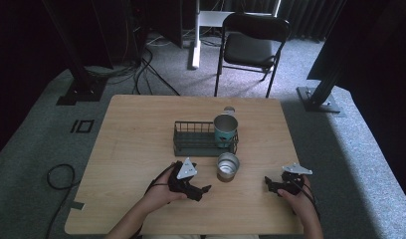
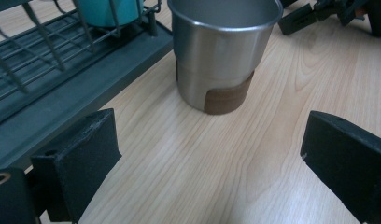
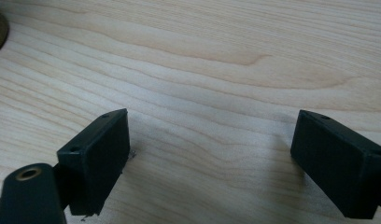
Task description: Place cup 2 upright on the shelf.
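Your left hand-held gripper (image 1: pixel 203 190) sits low over the light wooden table (image 1: pixel 136 149), jaws spread wide apart with nothing between them. They point at the shiny steel cup with a brown band near its base (image 2: pixel 220 56), which stands upright on the table just ahead, near but not touching the jaws. In the high view that steel cup (image 1: pixel 227 166) is just in front of the dark wire rack (image 1: pixel 193 139), and a teal cup with a metal rim (image 1: pixel 225 130) stands upright in the rack's right end. Your right hand-held gripper (image 1: pixel 270 185) rests to the right of the steel cup, apart from it, jaws also wide apart over bare wood.
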Action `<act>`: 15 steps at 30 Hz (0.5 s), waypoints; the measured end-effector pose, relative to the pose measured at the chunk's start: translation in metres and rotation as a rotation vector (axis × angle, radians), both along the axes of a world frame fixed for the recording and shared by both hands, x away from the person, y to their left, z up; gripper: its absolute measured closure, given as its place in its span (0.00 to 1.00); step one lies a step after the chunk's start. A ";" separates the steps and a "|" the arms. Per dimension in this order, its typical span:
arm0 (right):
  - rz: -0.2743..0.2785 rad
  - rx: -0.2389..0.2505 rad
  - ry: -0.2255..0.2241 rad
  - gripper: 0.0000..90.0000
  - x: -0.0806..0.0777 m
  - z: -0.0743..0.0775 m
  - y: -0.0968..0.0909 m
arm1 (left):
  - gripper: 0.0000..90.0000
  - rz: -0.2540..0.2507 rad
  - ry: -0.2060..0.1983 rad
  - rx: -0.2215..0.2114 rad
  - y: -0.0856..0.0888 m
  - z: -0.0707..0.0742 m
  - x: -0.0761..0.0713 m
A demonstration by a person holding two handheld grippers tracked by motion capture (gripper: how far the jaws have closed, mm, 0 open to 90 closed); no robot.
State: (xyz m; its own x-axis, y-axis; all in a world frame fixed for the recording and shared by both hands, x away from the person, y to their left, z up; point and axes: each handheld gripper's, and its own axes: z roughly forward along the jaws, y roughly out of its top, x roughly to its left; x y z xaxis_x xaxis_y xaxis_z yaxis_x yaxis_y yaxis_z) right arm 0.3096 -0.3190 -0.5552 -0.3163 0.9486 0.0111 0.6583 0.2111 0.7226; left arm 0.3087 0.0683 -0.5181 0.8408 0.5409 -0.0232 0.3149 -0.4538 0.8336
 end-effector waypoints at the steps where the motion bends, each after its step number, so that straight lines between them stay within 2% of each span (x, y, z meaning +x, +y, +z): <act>1: 0.000 0.000 0.000 0.13 0.000 0.000 0.000 | 0.05 0.001 -0.002 -0.002 -0.001 0.000 0.001; 11: 0.000 0.000 0.000 0.13 0.000 0.000 0.000 | 0.05 -0.004 -0.036 0.001 -0.017 0.002 0.009; 15: 0.000 0.000 0.000 0.13 0.000 0.000 0.000 | 0.05 -0.008 -0.042 -0.015 -0.025 0.005 0.013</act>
State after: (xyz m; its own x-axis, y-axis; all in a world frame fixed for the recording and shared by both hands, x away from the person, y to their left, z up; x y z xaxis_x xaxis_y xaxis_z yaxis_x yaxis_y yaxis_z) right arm 0.3096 -0.3190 -0.5552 -0.3163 0.9486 0.0110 0.6581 0.2110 0.7228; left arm 0.3217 0.0433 -0.5129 0.8452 0.5344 0.0037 0.2765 -0.4432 0.8527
